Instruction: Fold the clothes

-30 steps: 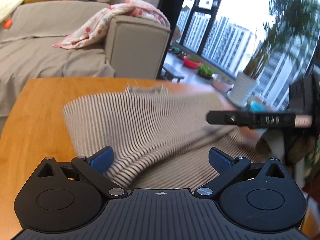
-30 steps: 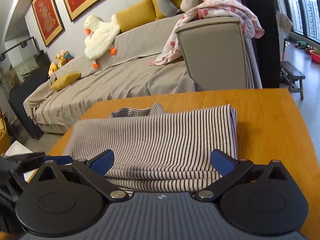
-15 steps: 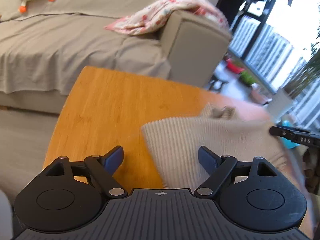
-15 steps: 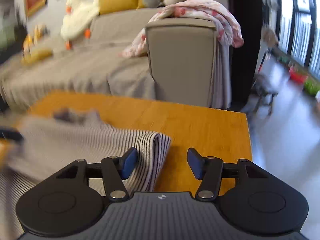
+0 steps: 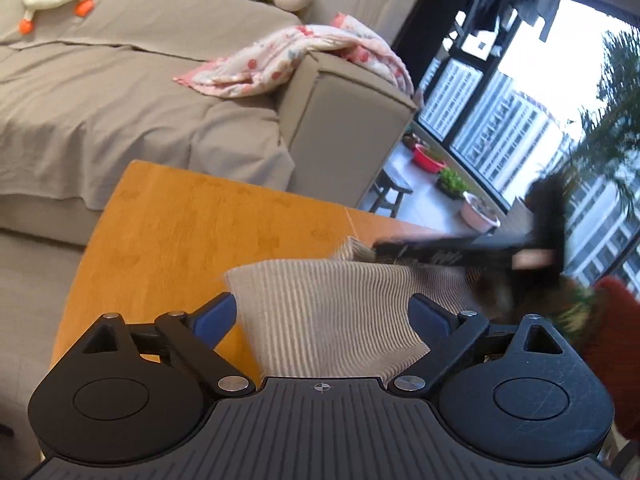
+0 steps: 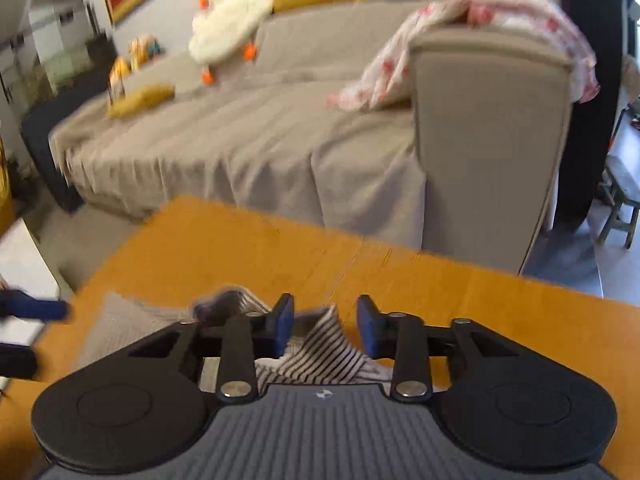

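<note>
— Nearest?
— The left gripper, jaws wide, over the striped garment on the wooden table; the right gripper, narrower, straddles a raised fold (contact unclear).
— Beyond?
— A grey sofa, pink blanket on its arm.

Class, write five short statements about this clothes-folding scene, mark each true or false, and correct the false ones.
1. The striped garment lies on an orange wooden table. True.
2. The left gripper has its jaws shut tight. False: they stand wide open.
3. A floral blanket drapes over the sofa arm. True.
4. The garment is plain red. False: it is striped, light and dark.
5. Striped fabric sits between the right gripper jaws. True.
</note>
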